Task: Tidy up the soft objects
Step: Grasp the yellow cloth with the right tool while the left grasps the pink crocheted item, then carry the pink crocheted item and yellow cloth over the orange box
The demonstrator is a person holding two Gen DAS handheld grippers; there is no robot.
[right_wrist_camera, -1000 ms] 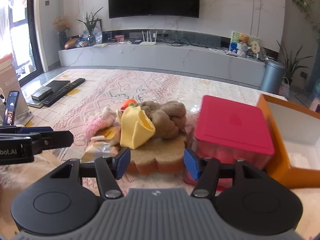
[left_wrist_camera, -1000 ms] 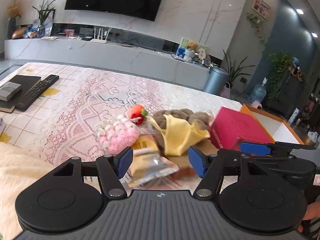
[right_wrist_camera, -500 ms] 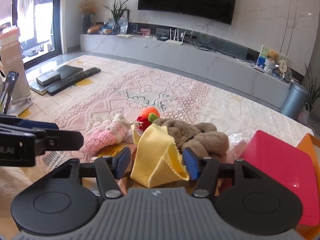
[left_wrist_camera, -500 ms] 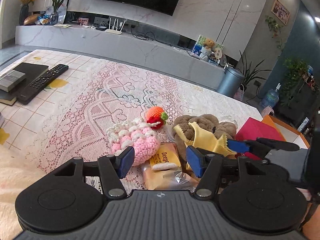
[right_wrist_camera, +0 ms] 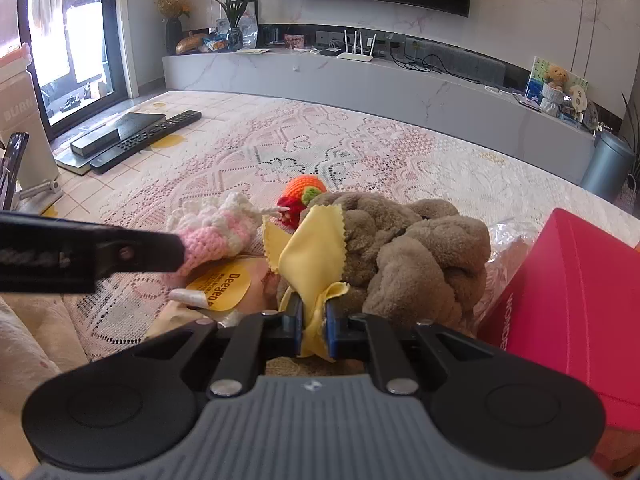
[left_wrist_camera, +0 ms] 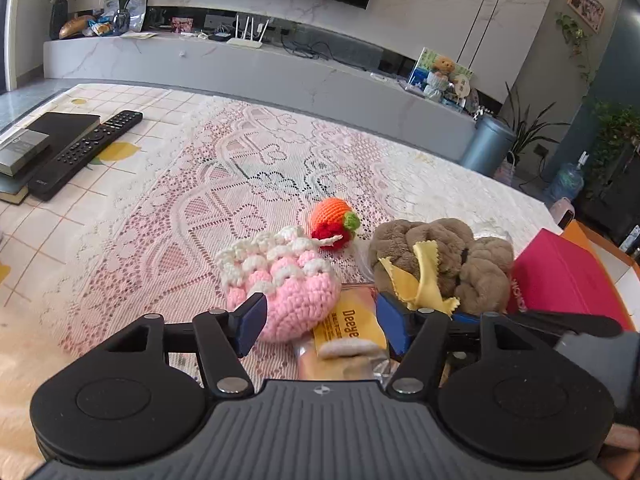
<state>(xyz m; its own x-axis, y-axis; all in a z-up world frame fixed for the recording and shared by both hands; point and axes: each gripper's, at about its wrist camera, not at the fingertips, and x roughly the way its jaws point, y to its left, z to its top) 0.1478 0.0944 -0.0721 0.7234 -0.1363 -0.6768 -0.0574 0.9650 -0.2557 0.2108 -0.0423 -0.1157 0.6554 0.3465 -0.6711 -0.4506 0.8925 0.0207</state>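
With the right gripper [right_wrist_camera: 311, 330] we are pinching the lower edge of the yellow cloth [right_wrist_camera: 310, 250], its fingers almost closed on the fabric. The cloth is lying against the brown plush toy [right_wrist_camera: 416, 252] on the lace-covered tabletop [right_wrist_camera: 360, 148]. We are holding the left gripper [left_wrist_camera: 320, 330] wide open and empty, just above the pink crochet pouch [left_wrist_camera: 288, 280] and a yellow snack packet [left_wrist_camera: 348, 330].

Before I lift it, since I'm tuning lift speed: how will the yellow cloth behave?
Probably floppy: the yellow cloth already bunches where the right tool pinches it. Likely light, being thin. It may drag over the brown plush it drapes on.
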